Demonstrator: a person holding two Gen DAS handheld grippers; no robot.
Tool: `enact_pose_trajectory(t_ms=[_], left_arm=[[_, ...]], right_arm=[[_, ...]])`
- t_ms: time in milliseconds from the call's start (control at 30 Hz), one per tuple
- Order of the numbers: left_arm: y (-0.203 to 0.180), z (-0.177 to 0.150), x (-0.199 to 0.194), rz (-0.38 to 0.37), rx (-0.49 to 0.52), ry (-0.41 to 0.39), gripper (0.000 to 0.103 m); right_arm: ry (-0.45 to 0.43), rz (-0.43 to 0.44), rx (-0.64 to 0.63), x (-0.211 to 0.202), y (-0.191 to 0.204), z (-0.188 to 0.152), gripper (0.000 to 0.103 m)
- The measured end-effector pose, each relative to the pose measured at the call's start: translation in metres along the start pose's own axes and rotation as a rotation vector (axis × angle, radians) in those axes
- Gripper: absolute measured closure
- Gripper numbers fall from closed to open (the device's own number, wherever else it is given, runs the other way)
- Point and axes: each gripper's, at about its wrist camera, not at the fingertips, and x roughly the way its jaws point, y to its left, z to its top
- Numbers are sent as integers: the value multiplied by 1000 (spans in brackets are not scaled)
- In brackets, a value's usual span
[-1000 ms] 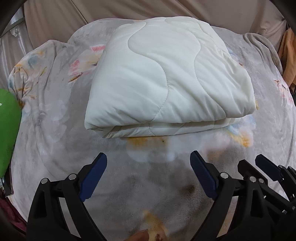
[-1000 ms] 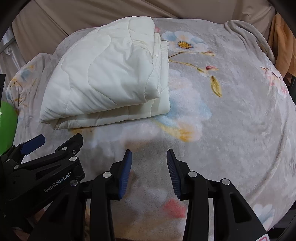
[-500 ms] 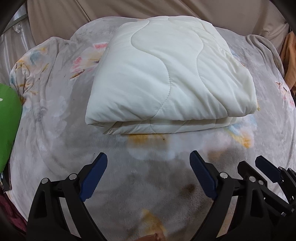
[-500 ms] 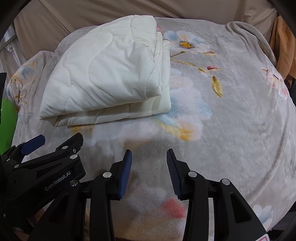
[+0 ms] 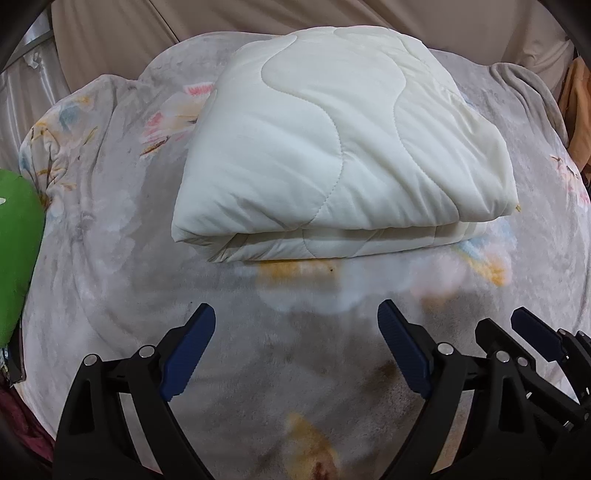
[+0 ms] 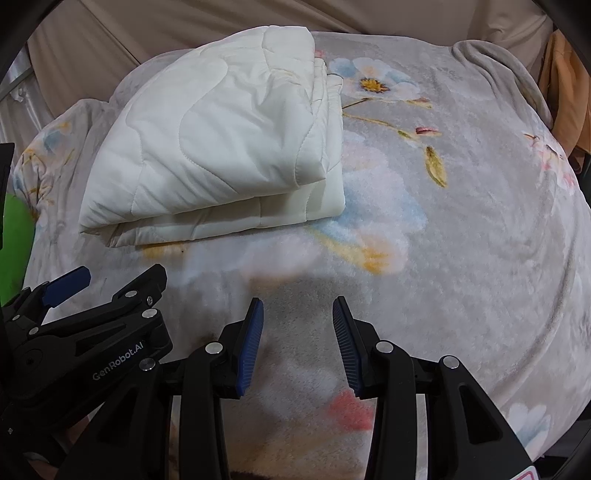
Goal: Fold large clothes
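White quilted comforter (image 5: 340,147) lies folded into a thick rectangular stack on the grey floral blanket (image 5: 110,288) that covers the bed. Wavy stitch lines run across its top layer; folded edges stacked at the near side. In left wrist view it sits at 12 o'clock from the left gripper (image 5: 295,350), well apart from the fingertips. In right wrist view it is at approx. 10–11 o'clock from the right gripper (image 6: 297,347), also apart, not touched.

Left gripper: jaws released, spread wide, nothing btwn them (only blanket below). Blue pads (image 5: 188,350) clear of fabric.

Right gripper: jaws about half apart, released, nothing grasped; blanket visible in the gap.

Both grippers are side by side over the near part of the blanket; each shows in the other's view (left one at 8 o'clock in right wrist view, right one at 4 o'clock in left wrist view).

Green object (image 5: 14,258) at 9 o'clock, off the blanket's left edge; kind unclear. Beige fabric (image 5: 147,33) behind bed at 12 o'clock. Orange cloth (image 6: 565,96) at 2 o'clock.
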Motion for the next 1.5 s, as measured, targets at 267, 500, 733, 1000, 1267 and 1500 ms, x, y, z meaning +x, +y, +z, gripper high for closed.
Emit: enact_pose_trajectory(t_ms=[267, 500, 733, 1000, 1267, 1500], left_arm=[[-1, -2, 1, 4, 10, 3, 16], [-1, -3, 1, 6, 16, -1, 16], [-1, -2, 0, 6, 17, 0, 16], [-1, -2, -1, 6, 17, -4, 16], [0, -1, -1, -4, 14, 3, 19], [-2, -1, -2, -5, 16, -4, 21]], right_arm=[[-1, -2, 3, 0, 2, -2, 63], [0, 0, 1, 0, 0, -2, 63], [-1, 1, 1, 0, 1, -2, 63], [-1, 0, 1, 0, 1, -2, 63], [-1, -2, 0, 0, 2, -3, 63], [-3, -3, -2, 1, 2, -3, 63]])
